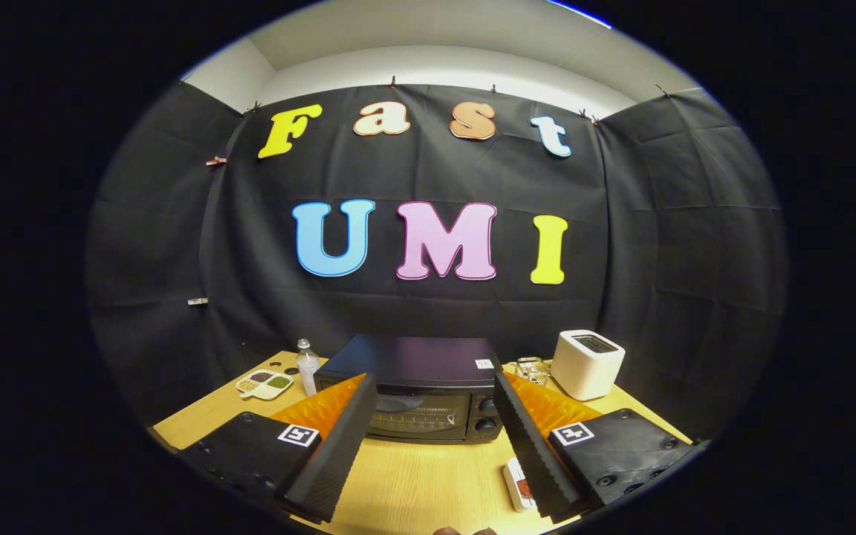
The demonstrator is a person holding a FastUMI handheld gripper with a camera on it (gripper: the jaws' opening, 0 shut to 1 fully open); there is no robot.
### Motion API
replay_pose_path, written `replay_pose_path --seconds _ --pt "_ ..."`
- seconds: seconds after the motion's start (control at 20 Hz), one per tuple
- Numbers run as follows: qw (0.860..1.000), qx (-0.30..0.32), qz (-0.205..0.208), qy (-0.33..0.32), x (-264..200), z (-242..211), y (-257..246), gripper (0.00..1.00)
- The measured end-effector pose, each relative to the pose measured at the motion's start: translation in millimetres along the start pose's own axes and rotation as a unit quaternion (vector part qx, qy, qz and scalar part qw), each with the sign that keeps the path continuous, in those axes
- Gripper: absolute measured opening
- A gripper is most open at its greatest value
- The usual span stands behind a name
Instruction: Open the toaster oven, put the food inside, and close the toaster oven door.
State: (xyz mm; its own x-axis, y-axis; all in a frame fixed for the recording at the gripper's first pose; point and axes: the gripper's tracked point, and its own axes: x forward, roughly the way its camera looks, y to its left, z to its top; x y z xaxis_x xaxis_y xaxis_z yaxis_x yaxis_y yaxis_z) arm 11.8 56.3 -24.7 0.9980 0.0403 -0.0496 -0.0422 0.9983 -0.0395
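Note:
A black toaster oven (417,394) stands on the wooden table (428,479) just beyond my fingers, its glass door shut and two knobs (485,416) on its right side. My gripper (435,386) is open, held above the table, with its fingers (339,446) spread wide and framing the oven front. Nothing is between them. A small white packet of food with a red mark (521,484) lies on the table close by the right finger, partly hidden behind it.
A white pop-up toaster (588,362) stands to the right of the oven, with a small wire rack (532,369) beside it. Left of the oven are a clear water bottle (307,365) and a divided dish of seeds (264,383). Black cloth walls the booth.

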Motion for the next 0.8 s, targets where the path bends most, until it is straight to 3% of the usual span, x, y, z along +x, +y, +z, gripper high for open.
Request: replay_pose_path --seconds 0.5,0.8 --pt "0.999 -0.007 0.015 0.030 63.1 -10.9 33.0 0.98" --pt "0.998 -0.005 0.012 0.062 117.8 -46.1 46.3 0.98"
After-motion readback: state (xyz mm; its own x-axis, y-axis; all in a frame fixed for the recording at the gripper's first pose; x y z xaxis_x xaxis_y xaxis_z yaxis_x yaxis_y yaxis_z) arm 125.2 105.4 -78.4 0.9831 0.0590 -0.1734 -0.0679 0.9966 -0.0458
